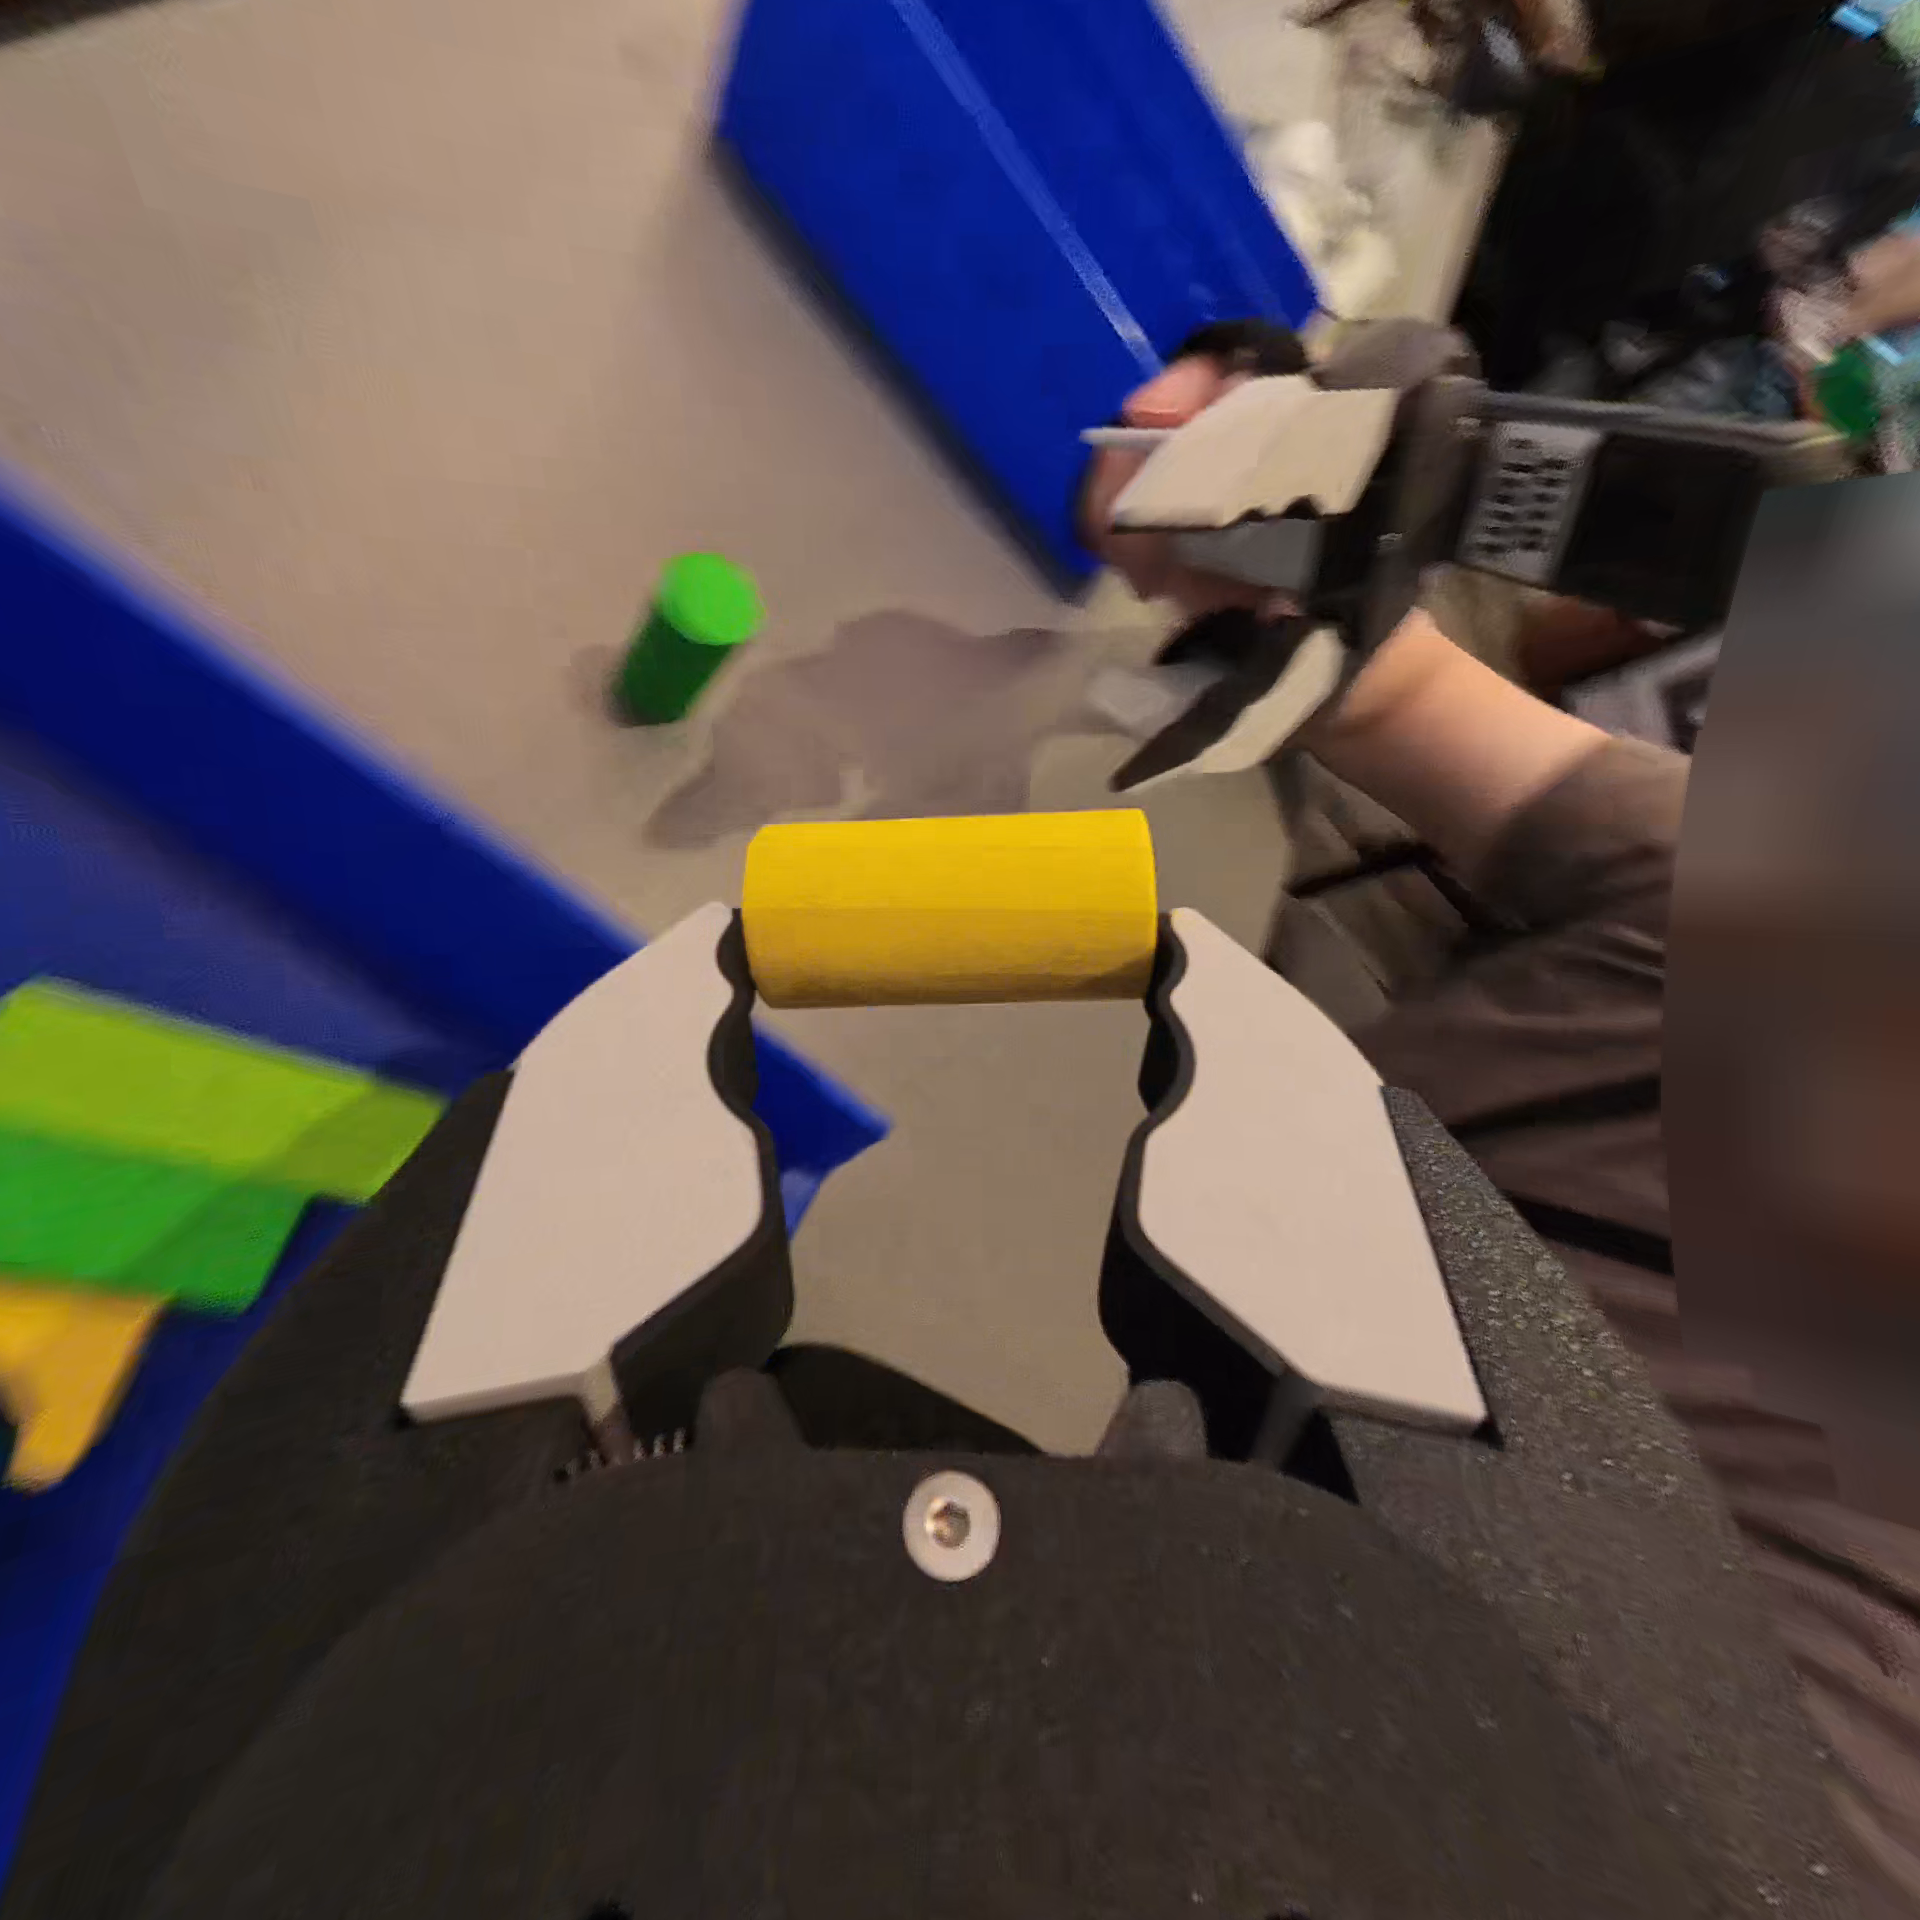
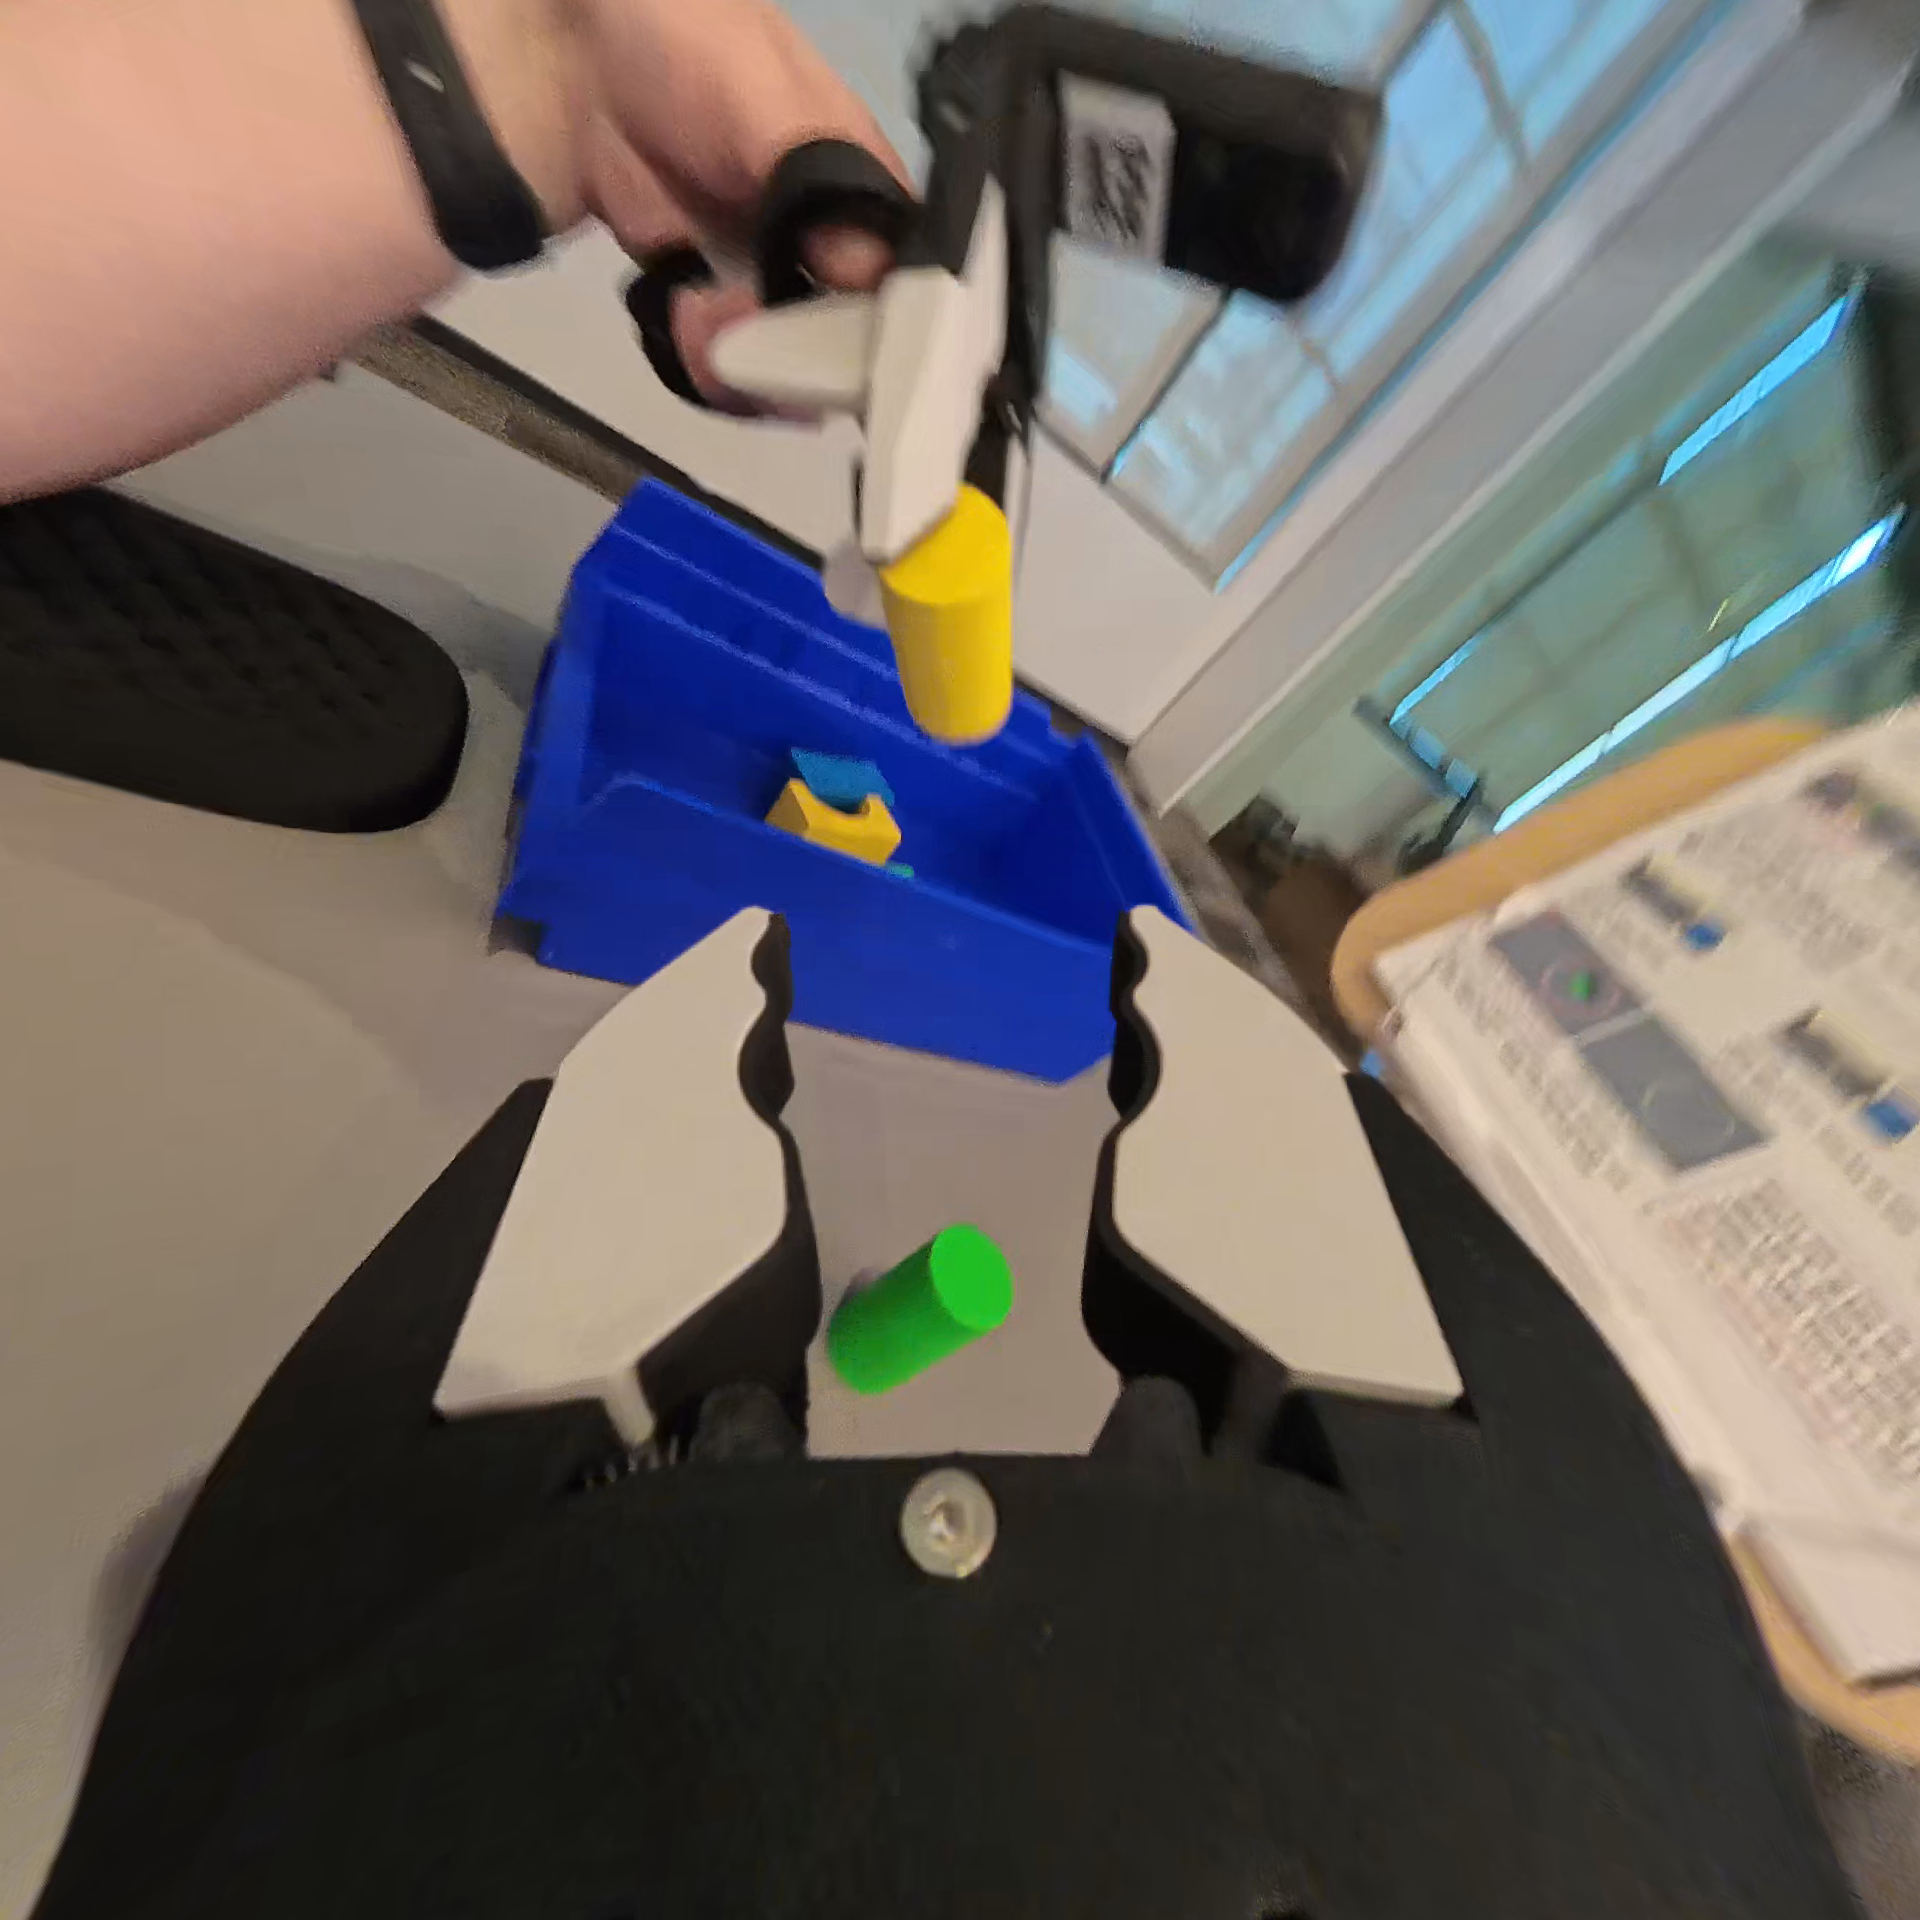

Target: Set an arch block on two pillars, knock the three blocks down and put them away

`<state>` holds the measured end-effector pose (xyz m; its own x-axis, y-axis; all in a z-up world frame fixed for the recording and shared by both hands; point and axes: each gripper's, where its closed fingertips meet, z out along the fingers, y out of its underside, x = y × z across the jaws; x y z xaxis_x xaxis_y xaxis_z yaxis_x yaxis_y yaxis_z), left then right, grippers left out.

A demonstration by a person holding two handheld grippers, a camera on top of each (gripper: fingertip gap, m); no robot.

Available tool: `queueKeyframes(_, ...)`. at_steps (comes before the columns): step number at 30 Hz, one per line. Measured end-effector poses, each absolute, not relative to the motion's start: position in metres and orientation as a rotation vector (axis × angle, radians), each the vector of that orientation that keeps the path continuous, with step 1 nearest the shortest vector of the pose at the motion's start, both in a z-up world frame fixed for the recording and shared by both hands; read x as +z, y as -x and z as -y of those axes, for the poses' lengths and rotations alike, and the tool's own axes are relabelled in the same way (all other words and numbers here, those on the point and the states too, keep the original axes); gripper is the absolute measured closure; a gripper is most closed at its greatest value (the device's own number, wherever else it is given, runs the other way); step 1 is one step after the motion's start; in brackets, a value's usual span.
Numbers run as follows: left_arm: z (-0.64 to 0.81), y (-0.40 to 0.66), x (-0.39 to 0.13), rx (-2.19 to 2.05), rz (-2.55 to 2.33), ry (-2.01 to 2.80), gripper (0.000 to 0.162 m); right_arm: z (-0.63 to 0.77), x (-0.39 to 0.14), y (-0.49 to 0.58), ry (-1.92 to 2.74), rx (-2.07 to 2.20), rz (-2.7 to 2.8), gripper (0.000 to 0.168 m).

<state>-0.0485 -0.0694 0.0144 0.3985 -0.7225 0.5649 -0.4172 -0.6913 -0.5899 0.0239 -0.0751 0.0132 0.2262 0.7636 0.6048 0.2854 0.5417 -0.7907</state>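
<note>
My left gripper [image 1: 948, 920] is shut on a yellow cylinder block [image 1: 948, 906], gripped by its two ends and held in the air beside a blue bin [image 1: 312, 821]. In the right wrist view the same yellow cylinder [image 2: 948, 623] hangs over that blue bin [image 2: 831, 956], held by the left gripper [image 2: 925, 488]. A green cylinder block [image 1: 686, 636] lies on its side on the grey table; it shows between my right gripper's fingers [image 2: 920, 1307]. My right gripper [image 2: 948, 935] is open and empty above it, and shows at the right in the left wrist view [image 1: 1122, 644].
The near bin holds green blocks [image 1: 156, 1143] and a yellow block [image 1: 62, 1371]; the right wrist view shows a yellow arch block [image 2: 836, 821] and a blue block [image 2: 836, 777] inside it. A second blue bin [image 1: 997, 239] stands farther back. Printed sheets on a wooden board [image 2: 1662, 1143] lie at right. Left tips to right tips: about 9 cm.
</note>
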Motion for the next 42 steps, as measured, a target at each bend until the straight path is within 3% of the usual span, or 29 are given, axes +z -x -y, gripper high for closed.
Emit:
queueKeyframes(6, 0.115, -0.017, 0.024, -1.485, -1.295, 2.156, 0.089, 0.106, 0.026, -0.018, 0.825, 0.376, 1.367, 0.11)
queueKeyframes(9, 0.124, -0.029, 0.017, -1.511, -1.371, 2.163, 0.089, 0.112, 0.033, -0.02, 0.78, 0.374, 1.346, 0.122)
queueKeyframes(15, 0.125, -0.038, 0.01, -1.535, -1.395, 2.163, 0.089, 0.118, 0.031, -0.021, 0.757, 0.365, 1.389, 0.136)
queueKeyframes(22, 0.096, -0.021, 0.029, -1.43, -1.227, 2.088, 0.089, 0.069, 0.045, -0.044, 0.972, 0.319, 1.16, 0.136)
queueKeyframes(27, 0.066, 0.011, 0.062, -1.256, -1.043, 1.957, 0.092, -0.005, -0.011, -0.088, 1.522, 0.503, 0.815, 0.136)
queueKeyframes(33, 0.053, 0.031, 0.095, -1.095, -0.967, 1.782, 0.097, -0.022, -0.088, -0.092, 1.753, 0.532, 0.929, 0.136)
queueKeyframes(42, 0.045, 0.057, 0.123, -0.884, -0.902, 1.548, 0.105, -0.023, -0.116, -0.092, 1.812, 0.51, 0.993, 0.136)
